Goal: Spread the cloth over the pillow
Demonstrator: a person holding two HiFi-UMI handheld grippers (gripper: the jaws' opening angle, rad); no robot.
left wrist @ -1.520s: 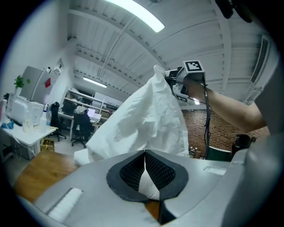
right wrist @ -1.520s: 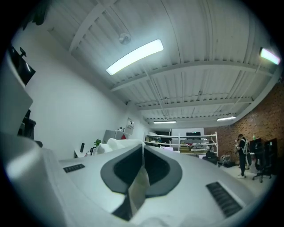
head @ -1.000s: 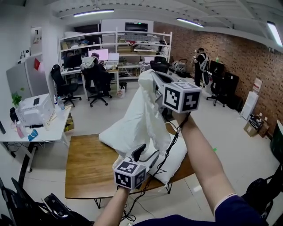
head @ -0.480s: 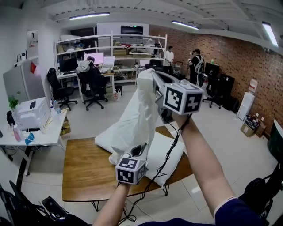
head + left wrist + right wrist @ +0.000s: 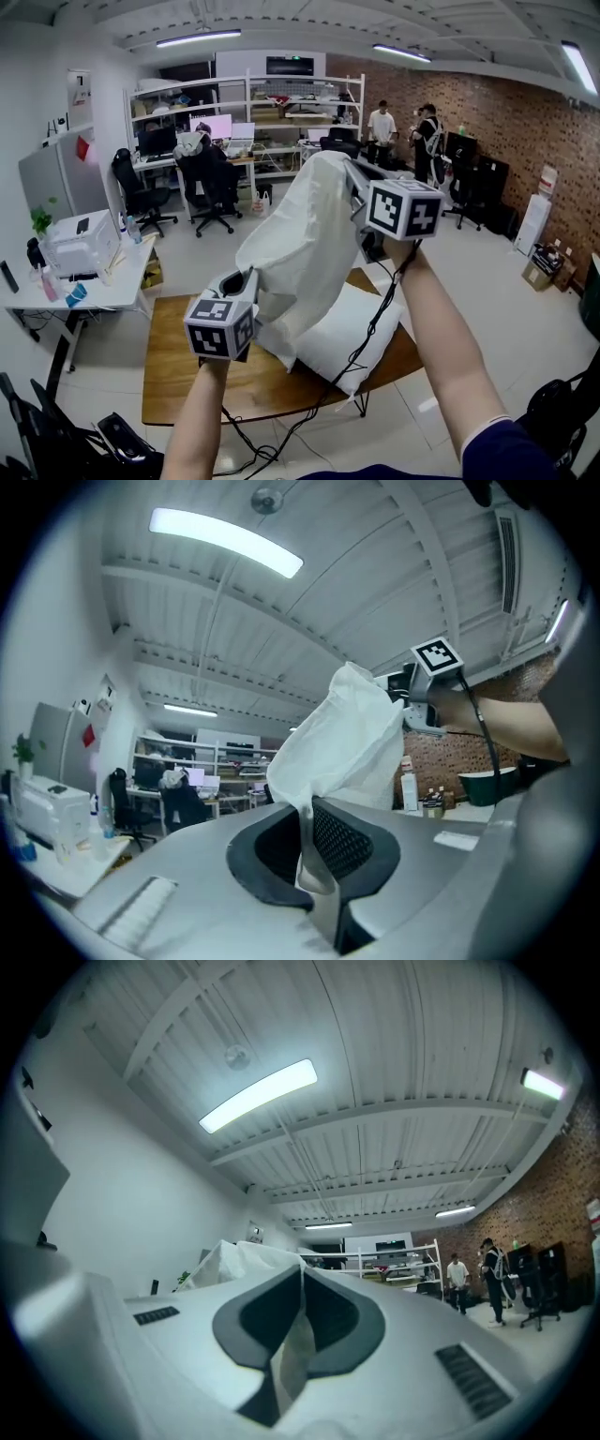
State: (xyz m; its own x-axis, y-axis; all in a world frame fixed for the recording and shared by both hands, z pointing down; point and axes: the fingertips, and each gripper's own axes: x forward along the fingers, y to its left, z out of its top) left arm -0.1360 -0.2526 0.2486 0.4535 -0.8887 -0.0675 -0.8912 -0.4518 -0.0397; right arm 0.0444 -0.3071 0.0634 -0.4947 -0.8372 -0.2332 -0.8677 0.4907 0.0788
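Note:
A white cloth (image 5: pixel 300 239) hangs in the air over a wooden table (image 5: pixel 202 366). My right gripper (image 5: pixel 354 173) is raised high and shut on the cloth's upper corner. My left gripper (image 5: pixel 246 278) is lower and to the left, shut on another edge of the cloth (image 5: pixel 342 738). In the right gripper view a thin fold of cloth (image 5: pixel 298 1346) is pinched between the jaws. A white pillow (image 5: pixel 342 333) lies on the table's right part, below the hanging cloth, which hides part of it.
A white side table (image 5: pixel 80 281) with a printer stands left of the wooden table. Office chairs (image 5: pixel 211 178), desks and shelves fill the back. Two people (image 5: pixel 380 127) stand far off near a brick wall. Cables hang from both grippers.
My left gripper has closed on the cloth's lower edge and risen up and to the left, pulling the cloth wider. The right gripper has stayed high, holding its corner.

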